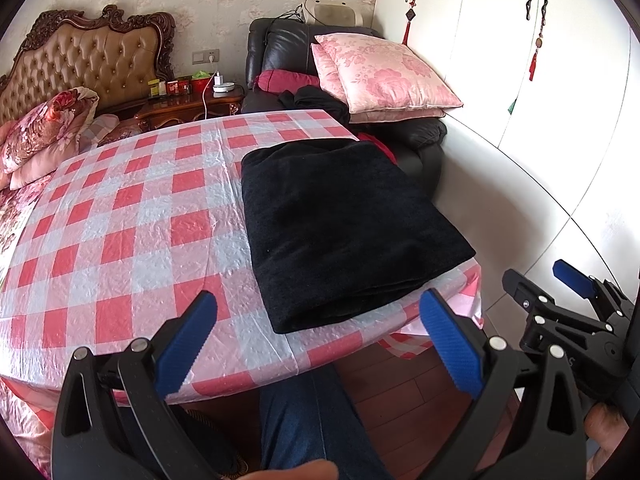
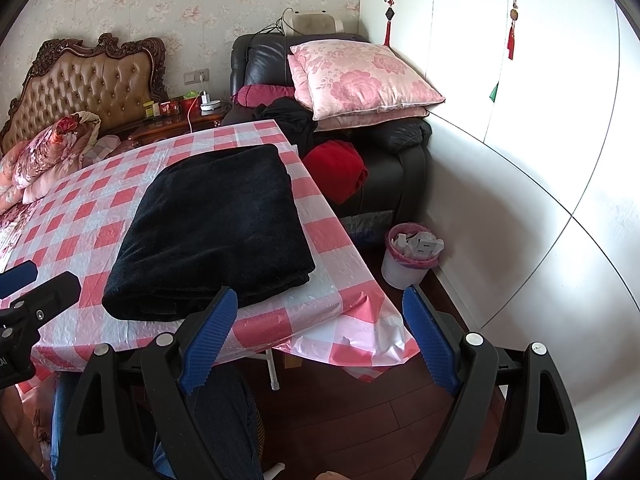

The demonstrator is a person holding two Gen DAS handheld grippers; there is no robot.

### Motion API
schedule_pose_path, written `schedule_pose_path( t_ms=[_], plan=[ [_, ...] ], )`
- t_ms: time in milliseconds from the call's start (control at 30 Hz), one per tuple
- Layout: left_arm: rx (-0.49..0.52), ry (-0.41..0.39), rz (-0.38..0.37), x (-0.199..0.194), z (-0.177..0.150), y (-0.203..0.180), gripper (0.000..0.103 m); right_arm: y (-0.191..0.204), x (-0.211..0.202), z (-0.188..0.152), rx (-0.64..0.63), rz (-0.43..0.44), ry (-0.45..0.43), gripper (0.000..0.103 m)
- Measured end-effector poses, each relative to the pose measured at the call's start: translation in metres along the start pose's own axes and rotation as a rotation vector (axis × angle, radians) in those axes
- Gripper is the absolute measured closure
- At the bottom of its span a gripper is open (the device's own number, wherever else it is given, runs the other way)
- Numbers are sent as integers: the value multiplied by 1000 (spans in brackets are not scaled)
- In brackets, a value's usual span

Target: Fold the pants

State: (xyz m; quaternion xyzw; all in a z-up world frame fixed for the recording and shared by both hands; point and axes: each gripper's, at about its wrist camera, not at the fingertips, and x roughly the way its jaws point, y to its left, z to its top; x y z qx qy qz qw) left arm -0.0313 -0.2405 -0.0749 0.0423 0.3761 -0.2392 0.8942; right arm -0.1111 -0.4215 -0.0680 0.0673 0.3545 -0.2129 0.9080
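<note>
1. Pants point(image 1: 344, 232): one black garment, lying as a flat, layered rectangular bundle on the checked table point(image 1: 120, 216). It sits on the table's right half, close to the right edge and the near edge. It looks folded already; the fold count cannot be read from the stacked edges.
2. Long axis: the bundle runs from the near table edge away toward the armchair point(image 2: 392, 152). Its short, thick layered edge faces the grippers.
3. Left gripper point(image 1: 316, 344): fingers spread wide apart, holding nothing. It hangs off the near table edge, above the person's leg. The bundle lies ahead and slightly right of its centre line, not touching.
4. Right gripper point(image 2: 320, 340): fingers spread wide apart, holding nothing. It hangs at the table's near right corner. The bundle lies ahead and to its left; its left finger point(image 2: 210, 340) overlaps the bundle's near edge in the right wrist view, but contact cannot be confirmed.
5. Governing relation: both grippers stand on the near side, off the cloth. The bundle's near right corner falls closest to the right gripper; the near left corner falls to the left gripper. Any further move would start from that near edge.
6. Judgement: the task appears near complete or complete.
7. Count: pants, one; grippers, two; table, one; pillows point(image 1: 384, 76) stacked on the armchair, two; bin point(image 2: 410, 252), one.
</note>
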Motion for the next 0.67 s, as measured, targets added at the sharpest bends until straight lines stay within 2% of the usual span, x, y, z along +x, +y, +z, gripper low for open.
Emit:
schedule_pose_path(
  t_ms=[333, 467, 533, 600, 667],
  plan=[
    [27, -1, -38, 9, -1, -9, 2, -8, 4, -4, 14, -5, 14, 21],
    [23, 9, -104, 16, 0, -12, 2, -14, 5, -5, 29, -5, 19, 21],
    [-8, -2, -129, 15, 1, -4, 2, -13, 4, -4, 30, 5, 17, 16],
    [-35, -35, -140, 6, 4, 11, 2, -6, 1, 2, 18, 19, 7, 14],
    [-74, -95, -107, -14, 8, 45, 2, 22, -6, 17, -30, 52, -17, 14]
  ],
)
